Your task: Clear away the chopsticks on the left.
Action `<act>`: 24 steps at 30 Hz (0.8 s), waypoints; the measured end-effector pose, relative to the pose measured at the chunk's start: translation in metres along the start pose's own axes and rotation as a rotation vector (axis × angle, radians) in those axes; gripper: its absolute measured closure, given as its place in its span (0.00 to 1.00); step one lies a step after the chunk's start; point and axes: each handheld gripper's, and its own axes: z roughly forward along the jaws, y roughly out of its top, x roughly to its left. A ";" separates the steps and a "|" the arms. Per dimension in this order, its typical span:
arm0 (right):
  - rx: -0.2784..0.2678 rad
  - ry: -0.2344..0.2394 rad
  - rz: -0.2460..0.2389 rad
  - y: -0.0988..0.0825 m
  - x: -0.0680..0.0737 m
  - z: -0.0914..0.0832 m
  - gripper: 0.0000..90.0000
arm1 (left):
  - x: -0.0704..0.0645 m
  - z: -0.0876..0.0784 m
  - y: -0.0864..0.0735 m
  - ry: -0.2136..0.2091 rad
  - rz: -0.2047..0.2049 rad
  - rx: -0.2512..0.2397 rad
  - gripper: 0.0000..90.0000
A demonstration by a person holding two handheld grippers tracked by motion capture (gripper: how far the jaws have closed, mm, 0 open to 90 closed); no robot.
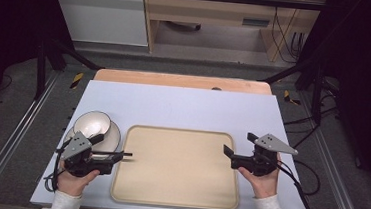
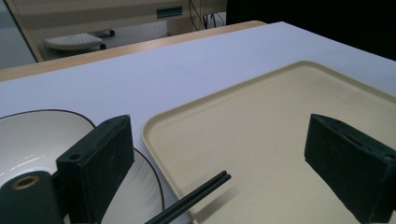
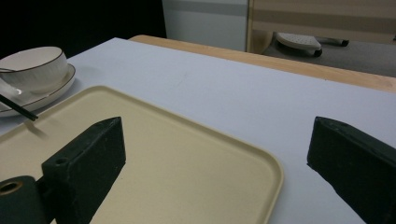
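Two grippers wait beside a tray.
The left gripper (image 1: 107, 154) and right gripper (image 1: 237, 149) both gape wide, holding nothing. Black chopsticks (image 1: 119, 154) poke over the tan tray (image 1: 176, 194). A bowl (image 1: 91, 123) sits on its plate (image 1: 113, 136).

Tray (image 1: 177, 167): beige, matt, smooth, plastic-looking. Bowl (image 1: 91, 123) and plate (image 1: 112, 138) at 9 o'clock of it: glossy white glaze, dark rim line, ceramic-looking. Chopsticks (image 2: 194, 198): black, slight sheen. Table (image 1: 183, 109): pale matt sheet; wood edge noted at 12 o'clock
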 end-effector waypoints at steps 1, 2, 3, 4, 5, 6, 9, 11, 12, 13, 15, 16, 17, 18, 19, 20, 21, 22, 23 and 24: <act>0.002 0.002 -0.003 0.000 0.001 0.001 0.05 | 0.000 0.000 0.000 -0.004 0.000 0.000 0.10; 0.006 0.003 -0.004 -0.001 0.001 0.001 0.05 | -0.001 -0.001 0.000 -0.003 0.003 -0.001 0.10; 0.011 0.001 -0.009 -0.001 0.001 0.001 0.05 | -0.001 -0.001 0.000 -0.001 0.004 0.001 0.10; 0.009 -0.003 -0.007 -0.001 0.001 0.001 0.05 | -0.002 -0.002 -0.001 -0.004 0.005 0.005 0.10; 0.007 0.000 -0.007 0.000 0.001 0.000 0.05 | -0.002 -0.003 -0.001 -0.004 0.007 0.006 0.10; 0.006 -0.001 -0.005 0.000 0.002 0.000 0.05 | -0.003 -0.004 -0.002 -0.003 0.007 0.010 0.10; 0.009 0.001 -0.014 0.001 0.003 -0.001 0.05 | -0.003 -0.009 -0.007 -0.001 0.014 0.019 0.10; 0.015 -0.003 -0.026 0.002 0.004 -0.001 0.05 | -0.003 -0.012 -0.011 -0.008 0.012 0.029 0.12; 0.021 -0.010 -0.034 0.001 0.005 0.000 0.05 | -0.003 -0.013 -0.013 -0.007 0.014 0.036 0.13; 0.028 -0.012 -0.038 0.001 0.005 0.000 0.05 | -0.003 -0.015 -0.015 -0.007 0.016 0.042 0.13; 0.031 -0.005 -0.034 0.001 0.007 0.001 0.05 | -0.003 -0.018 -0.018 -0.002 0.018 0.051 0.15; 0.035 -0.002 -0.042 0.001 0.009 0.002 0.05 | -0.004 -0.020 -0.020 -0.003 0.018 0.055 0.16; 0.037 0.001 -0.045 0.002 0.010 0.002 0.05 | -0.004 -0.022 -0.022 -0.003 0.019 0.059 0.16; 0.037 0.001 -0.045 0.002 0.010 0.002 0.05 | -0.004 -0.024 -0.024 -0.006 0.017 0.062 0.16; 0.038 0.004 -0.043 0.002 0.011 0.002 0.05 | -0.004 -0.025 -0.026 -0.005 0.019 0.067 0.17; 0.038 0.006 -0.045 0.002 0.012 0.003 0.05 | -0.004 -0.026 -0.028 -0.005 0.020 0.072 0.17; 0.041 0.009 -0.050 0.002 0.013 0.003 0.05 | -0.004 -0.027 -0.031 -0.002 0.018 0.079 0.18; 0.043 0.008 -0.049 0.002 0.014 0.003 0.05 | -0.003 -0.027 -0.033 -0.003 0.016 0.090 0.18; 0.043 0.008 -0.049 0.002 0.014 0.003 0.05 | -0.002 -0.028 -0.035 -0.003 0.017 0.098 0.18; 0.043 0.008 -0.048 0.002 0.014 0.003 0.05 | -0.002 -0.029 -0.038 -0.003 0.012 0.103 0.18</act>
